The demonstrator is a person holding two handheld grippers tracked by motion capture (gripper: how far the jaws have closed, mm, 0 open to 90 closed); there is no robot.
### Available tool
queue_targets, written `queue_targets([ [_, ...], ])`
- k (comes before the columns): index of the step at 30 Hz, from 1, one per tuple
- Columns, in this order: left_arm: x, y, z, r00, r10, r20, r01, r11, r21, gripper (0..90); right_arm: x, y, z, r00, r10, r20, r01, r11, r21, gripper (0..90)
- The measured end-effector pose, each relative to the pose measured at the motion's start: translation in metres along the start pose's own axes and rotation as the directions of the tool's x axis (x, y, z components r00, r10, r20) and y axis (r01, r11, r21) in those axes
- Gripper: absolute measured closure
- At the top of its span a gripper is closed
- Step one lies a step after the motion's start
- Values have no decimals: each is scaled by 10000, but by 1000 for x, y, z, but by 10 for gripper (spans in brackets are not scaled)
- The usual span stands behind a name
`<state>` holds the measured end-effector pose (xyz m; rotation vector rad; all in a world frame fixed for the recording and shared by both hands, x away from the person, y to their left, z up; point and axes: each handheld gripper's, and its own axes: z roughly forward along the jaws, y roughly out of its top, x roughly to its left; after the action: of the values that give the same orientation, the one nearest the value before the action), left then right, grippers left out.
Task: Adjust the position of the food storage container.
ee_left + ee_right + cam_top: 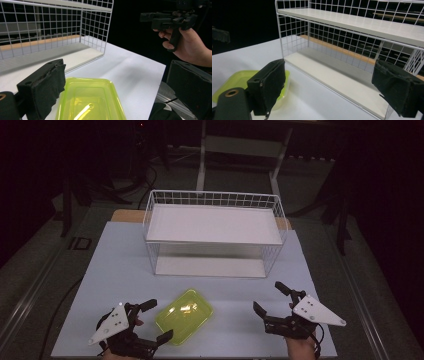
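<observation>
Green container (pixel 184 315) is sitting on the surface (pixel 235 285) in front of the wire rack (pixel 215 232), right btwn the left hand-held gripper (pixel 154 321)'s wide-open jaws, so left's def closer. Right hand-held gripper (pixel 271 299) is hanging open w/ nothing in it, well off to the side. Container's long axis is running diagonally, far end pointing toward the rack's right.

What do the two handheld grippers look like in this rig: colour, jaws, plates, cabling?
Both are matte black frames. The left gripper and the right gripper each carry a grey three-cornered plate on top with small dark holes, and two black jaws faced with worn, fabric-like black pads. A black cable trails from the right one. One jaw base has a brass-coloured eyelet. No sleeves show at the wrists.
</observation>
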<state>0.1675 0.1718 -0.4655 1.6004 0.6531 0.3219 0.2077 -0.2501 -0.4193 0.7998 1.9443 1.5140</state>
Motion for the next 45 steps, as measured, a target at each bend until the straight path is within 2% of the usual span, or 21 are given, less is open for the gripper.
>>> queue_targets([
  [6,-2,-3,5,9992,-313,242,305,9991,302,54,0,1,2,9999,59,-123,-60,10000,-78,118],
  [10,-11,-15,12,9983,-430,406,391,9948,936,71,0,2,4,9994,-8,-333,9,10000,46,118],
  [14,-19,-21,16,9993,-372,12,367,9900,1358,195,1,2,6,9993,-12,-380,14,10000,50,118],
  [16,-20,-22,17,9996,-272,59,260,9883,1501,362,1,2,7,9992,-17,-409,20,10000,61,118],
  [17,-22,-24,19,9999,-49,148,22,9834,1815,362,1,2,7,9992,-7,-404,9,10000,39,118],
  [18,-22,-25,20,9998,19,184,-56,9788,2049,544,1,2,7,9991,19,-412,-17,10000,57,118],
  [19,-22,-26,21,9998,-45,216,-3,9762,2170,624,1,2,7,9992,19,-401,-17,10000,70,118],
  [21,-23,-28,24,9995,-65,320,-15,9692,2461,752,0,2,7,9991,52,-427,-49,10000,75,118],
  [22,-23,-28,24,9995,-65,320,-15,9692,2461,816,0,2,7,9991,52,-427,-49,10000,75,118],
  [23,-26,-30,27,9985,8,548,-158,9614,2745,816,0,2,7,9991,66,-423,-62,9999,89,118],
  [24,-28,-31,29,9977,6,683,-204,9572,2886,899,0,1,7,9990,101,-431,-97,9999,91,118],
  [28,-32,-37,38,9940,-118,1090,-265,9389,3433,900,-2,0,9,9984,219,-514,-211,9997,157,118],
  [30,-32,-41,42,9925,-98,1219,-371,9258,3762,900,-2,0,9,9981,249,-567,-237,9995,216,118],
  [32,-32,-46,46,9940,-70,1095,-383,9130,4061,900,-2,-1,10,9980,232,-590,-218,9995,246,118],
  [33,-30,-48,46,9942,-100,1071,-343,9142,4038,900,-1,-1,10,9979,231,-598,-216,9994,258,118],
  [35,-26,-49,46,9962,-39,866,-326,9088,4159,900,-1,-1,10,9979,220,-611,-203,9994,274,118],
  [38,-22,-50,44,9985,107,532,-323,9059,4222,900,-1,-1,10,9977,208,-640,-191,9994,275,118],
  [40,-18,-49,41,9992,124,381,-268,9143,4041,900,-1,-1,10,9973,244,-687,-226,9994,271,119],
  [41,-16,-49,40,9995,137,300,-246,9151,4025,900,-2,-1,10,9971,271,-705,-252,9993,279,118],
  [44,-9,-49,36,9991,412,65,-406,9246,3787,900,-2,-1,10,9967,289,-755,-268,9992,280,119],
  [45,-6,-50,34,9985,536,69,-526,9341,3532,900,-2,-1,10,9967,290,-762,-269,9992,283,119],
])
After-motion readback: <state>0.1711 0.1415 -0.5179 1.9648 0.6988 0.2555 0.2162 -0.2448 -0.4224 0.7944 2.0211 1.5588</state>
